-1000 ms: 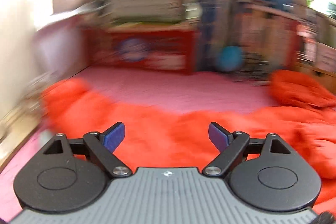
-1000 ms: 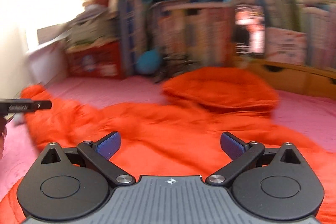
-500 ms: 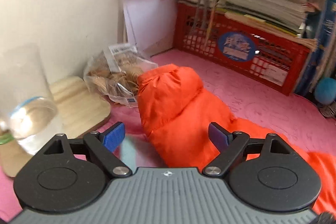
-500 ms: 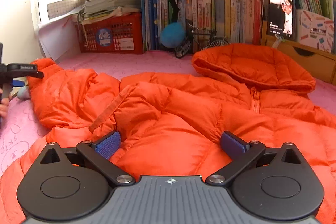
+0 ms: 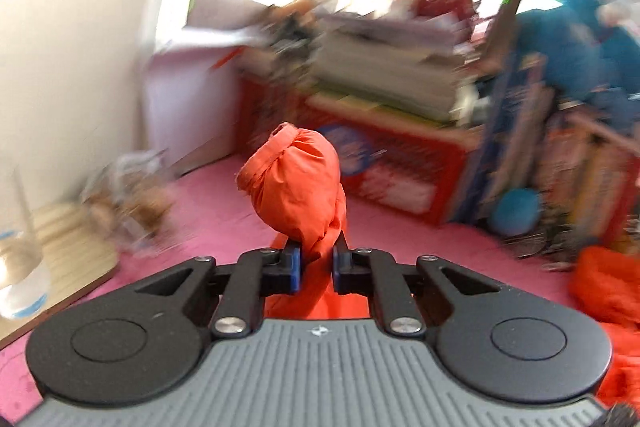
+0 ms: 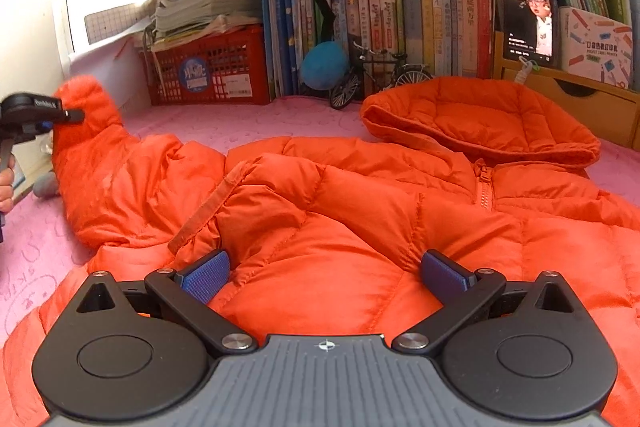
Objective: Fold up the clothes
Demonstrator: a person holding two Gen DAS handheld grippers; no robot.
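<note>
An orange puffer jacket (image 6: pixel 320 227) lies spread on the pink mat (image 6: pixel 224 119), its hood (image 6: pixel 480 115) at the back right. In the left wrist view my left gripper (image 5: pixel 316 259) is closing its jaws on the end of the jacket's sleeve (image 5: pixel 296 187). The pads pinch the fabric, and the cuff bunches up above them. The right wrist view shows that gripper (image 6: pixel 44 115) at the far left, holding the raised sleeve (image 6: pixel 88 131). My right gripper (image 6: pixel 326 271) hovers open low over the jacket's body, with the fabric lying under its fingers.
Along the back stand a red crate (image 6: pixel 208 75) under stacked papers, a row of books (image 6: pixel 400 19), a phone (image 6: pixel 528 11), a model bicycle (image 6: pixel 376 75) and a blue ball (image 6: pixel 324 65). At the left are a glass of water (image 5: pixel 20 267), a wooden board (image 5: pixel 72 255) and a snack bag (image 5: pixel 128 195).
My left gripper went from open around the sleeve end to shut on it and has lifted it up. The right gripper sank slightly toward the jacket and stayed open.
</note>
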